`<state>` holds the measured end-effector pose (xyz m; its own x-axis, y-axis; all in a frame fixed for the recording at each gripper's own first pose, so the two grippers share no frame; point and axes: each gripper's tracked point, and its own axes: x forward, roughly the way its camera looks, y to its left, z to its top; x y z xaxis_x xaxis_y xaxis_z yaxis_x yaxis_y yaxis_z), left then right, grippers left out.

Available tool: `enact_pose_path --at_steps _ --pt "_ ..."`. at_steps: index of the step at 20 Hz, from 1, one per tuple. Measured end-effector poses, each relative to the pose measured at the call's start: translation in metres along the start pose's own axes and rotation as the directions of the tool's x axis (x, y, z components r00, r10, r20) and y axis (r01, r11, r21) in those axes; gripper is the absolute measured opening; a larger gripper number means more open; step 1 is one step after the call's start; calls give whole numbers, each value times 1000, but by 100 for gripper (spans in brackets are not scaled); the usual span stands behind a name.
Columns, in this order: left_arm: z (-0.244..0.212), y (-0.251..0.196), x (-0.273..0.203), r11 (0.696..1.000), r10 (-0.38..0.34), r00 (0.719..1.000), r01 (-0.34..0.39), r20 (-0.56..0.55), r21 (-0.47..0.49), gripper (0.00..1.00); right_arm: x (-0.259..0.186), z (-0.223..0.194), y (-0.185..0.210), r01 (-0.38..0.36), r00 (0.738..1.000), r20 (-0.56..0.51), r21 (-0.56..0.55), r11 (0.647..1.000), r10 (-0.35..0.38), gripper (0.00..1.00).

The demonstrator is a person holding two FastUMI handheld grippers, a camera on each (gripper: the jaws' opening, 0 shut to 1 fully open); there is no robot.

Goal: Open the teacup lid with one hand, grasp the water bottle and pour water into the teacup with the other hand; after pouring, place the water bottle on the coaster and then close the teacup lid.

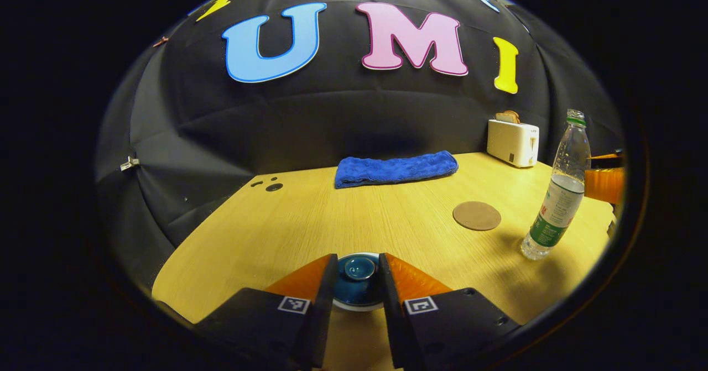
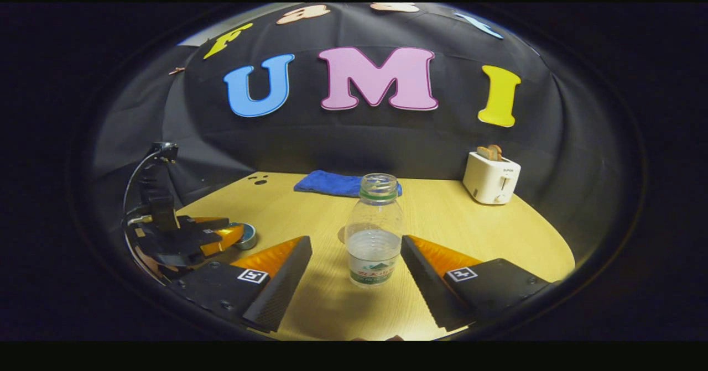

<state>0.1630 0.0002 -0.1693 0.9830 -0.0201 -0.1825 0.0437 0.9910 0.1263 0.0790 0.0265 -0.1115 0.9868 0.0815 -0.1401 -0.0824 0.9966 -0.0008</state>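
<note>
Blue lid (image 1: 358,274) sits between the left gripper's (image 1: 358,274) narrowed jaws; contact unclear. Right gripper (image 2: 357,257) gapes around the bottle (image 2: 374,233).

Coaster (image 1: 477,215) btwn teacup (image 1: 358,282) & bottle (image 1: 557,194); towel (image 1: 395,168), toaster (image 1: 513,141) behind.

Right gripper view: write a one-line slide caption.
Open right gripper straddles an uncapped clear plastic water bottle on the wooden table.
</note>
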Motion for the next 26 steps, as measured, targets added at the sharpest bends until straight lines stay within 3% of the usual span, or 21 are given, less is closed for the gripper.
enact_pose_path --at_steps 3,6,7,8,9,11,12,13,19,26 --pt "-2 -1 0 1000 -4 1000 4 -8 6 31 3 1 0 5 1000 5 -2 1000 -5 100" --pt "-2 -2 0 1000 -10 1000 10 -7 17 34 3 -2 -2 12 1000 5 -6 1000 -11 100" --pt "-1 -2 -1 1000 -14 1000 14 -4 18 29 6 -3 -4 16 1000 5 -3 1000 -16 100" --pt "0 -1 0 1000 -16 1000 16 -1 15 31 7 -4 -5 24 1000 4 -2 1000 -24 100" --pt "0 -1 0 1000 -20 1000 20 2 9 24 8 -7 -6 32 999 1 0 999 -32 100" --pt "2 -3 -1 999 -34 999 34 1 -7 25 14 -10 -9 46 999 1 11 999 -46 100" --pt "5 -1 -1 999 -31 999 31 9 -11 21 17 -10 -10 54 999 6 18 998 -54 100" --pt "9 0 -3 999 -31 999 31 17 -12 24 20 -10 -10 65 998 11 22 998 -65 100" --pt "27 0 -15 999 -37 998 37 54 2 24 41 -18 -19 134 990 32 56 989 -136 100" --pt "10 7 -30 998 -21 1000 22 12 -56 24 52 -25 -31 209 976 45 79 975 -213 100"
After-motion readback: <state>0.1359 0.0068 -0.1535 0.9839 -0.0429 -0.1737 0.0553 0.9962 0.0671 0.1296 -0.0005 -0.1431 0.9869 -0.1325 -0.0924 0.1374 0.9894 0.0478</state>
